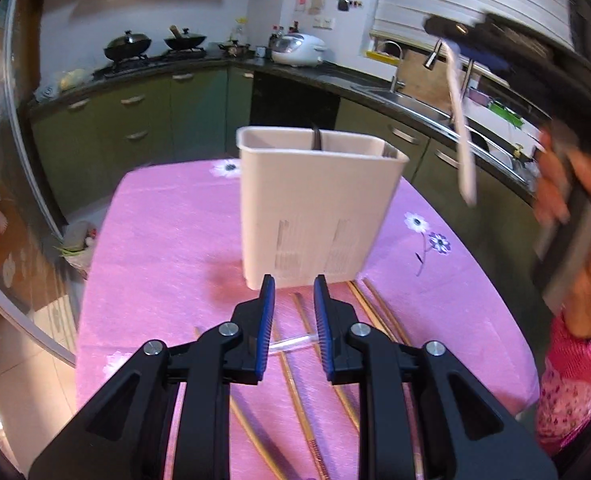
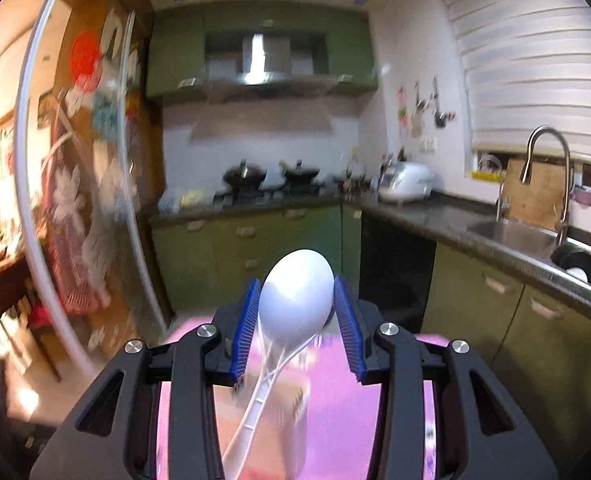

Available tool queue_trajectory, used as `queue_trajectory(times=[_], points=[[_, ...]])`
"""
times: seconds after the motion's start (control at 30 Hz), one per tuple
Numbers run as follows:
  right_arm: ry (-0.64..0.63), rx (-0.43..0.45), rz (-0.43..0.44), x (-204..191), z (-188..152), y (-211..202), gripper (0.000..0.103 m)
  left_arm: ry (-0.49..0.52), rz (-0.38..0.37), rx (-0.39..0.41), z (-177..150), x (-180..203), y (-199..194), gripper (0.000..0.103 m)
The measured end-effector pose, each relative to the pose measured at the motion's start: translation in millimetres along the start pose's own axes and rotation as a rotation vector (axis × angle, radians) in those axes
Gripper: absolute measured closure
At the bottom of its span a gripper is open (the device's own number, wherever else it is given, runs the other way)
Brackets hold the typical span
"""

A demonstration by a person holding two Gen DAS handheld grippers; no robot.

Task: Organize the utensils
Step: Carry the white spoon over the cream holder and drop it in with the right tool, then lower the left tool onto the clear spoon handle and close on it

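In the left wrist view we see our left gripper (image 1: 294, 286) at lower centre, 2 black plastic fingers faced with ribbed blue pads, standing a narrow gap apart with nothing pinched between them. Behind the pads lies a thin clear plastic stick (image 1: 291, 343) flat on the cloth, crossing the gap. Several slender wooden chopsticks (image 1: 295, 396), straight and brown, are scattered along the bottom of the frame on the pink flower-printed tablecloth (image 1: 167, 240), which looks softly woven. Just beyond the fingertips, at frame centre, stands the white rectangular plastic utensil holder (image 1: 315, 208), smooth-walled, slotted low on its front face and split by a divider into 2 compartments; a dark tip pokes up at the divider.

At the upper right of the same view a hand (image 1: 587, 240) with a pink patterned sleeve carries our right gripper, and the white spoon's long flat handle hangs down from it, blurred, above and to the right of the holder.

In the right wrist view our right gripper (image 2: 297, 300) pinches the glossy white plastic rice spoon (image 2: 295, 300) by its oval bowl, both blue pads pressed on its sides at frame centre, with the ribbed handle trailing down over the pink cloth.
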State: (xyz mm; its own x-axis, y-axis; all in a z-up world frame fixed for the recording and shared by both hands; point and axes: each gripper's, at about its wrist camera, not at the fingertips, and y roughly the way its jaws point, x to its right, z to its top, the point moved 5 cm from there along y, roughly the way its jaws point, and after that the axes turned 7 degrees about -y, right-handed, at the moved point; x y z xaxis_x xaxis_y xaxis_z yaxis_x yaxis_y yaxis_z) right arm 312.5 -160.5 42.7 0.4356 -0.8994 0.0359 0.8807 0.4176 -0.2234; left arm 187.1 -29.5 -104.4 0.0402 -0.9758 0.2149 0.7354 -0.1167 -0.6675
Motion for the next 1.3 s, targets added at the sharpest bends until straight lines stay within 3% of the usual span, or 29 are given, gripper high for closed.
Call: queue_trajectory(times=[0.13, 0.27, 0.4, 0.7, 0.8, 1.0, 1.2, 1.3], points=[[-0.012, 0.097, -0.089, 1, 23, 34, 0.064, -0.005, 0.025, -0.011, -2, -15, 2, 0.084], [-0.067, 0.121, -0.165, 0, 24, 69, 0.064, -0.024, 0.042, -0.02, -4, -26, 5, 0.084], [-0.105, 0.11, -0.196, -8, -5, 84, 0.064, -0.048, 0.049, -0.025, -6, -40, 9, 0.084], [-0.177, 0.083, -0.186, -33, -61, 73, 0.063, -0.068, 0.064, -0.045, -9, -48, 15, 0.084], [-0.187, 0.089, -0.176, -38, -72, 64, 0.048, -0.072, 0.079, -0.052, -10, -51, 16, 0.084], [-0.161, 0.163, -0.165, -35, -71, 10, 0.047, -0.083, 0.097, -0.089, -16, -60, 23, 0.084], [-0.182, 0.203, -0.162, -27, -78, -51, 0.045, 0.13, 0.142, -0.173, -35, -47, 46, 0.084], [-0.167, 0.202, -0.165, -19, -83, -69, 0.045, 0.16, 0.133, -0.183, -39, -46, 46, 0.084]])
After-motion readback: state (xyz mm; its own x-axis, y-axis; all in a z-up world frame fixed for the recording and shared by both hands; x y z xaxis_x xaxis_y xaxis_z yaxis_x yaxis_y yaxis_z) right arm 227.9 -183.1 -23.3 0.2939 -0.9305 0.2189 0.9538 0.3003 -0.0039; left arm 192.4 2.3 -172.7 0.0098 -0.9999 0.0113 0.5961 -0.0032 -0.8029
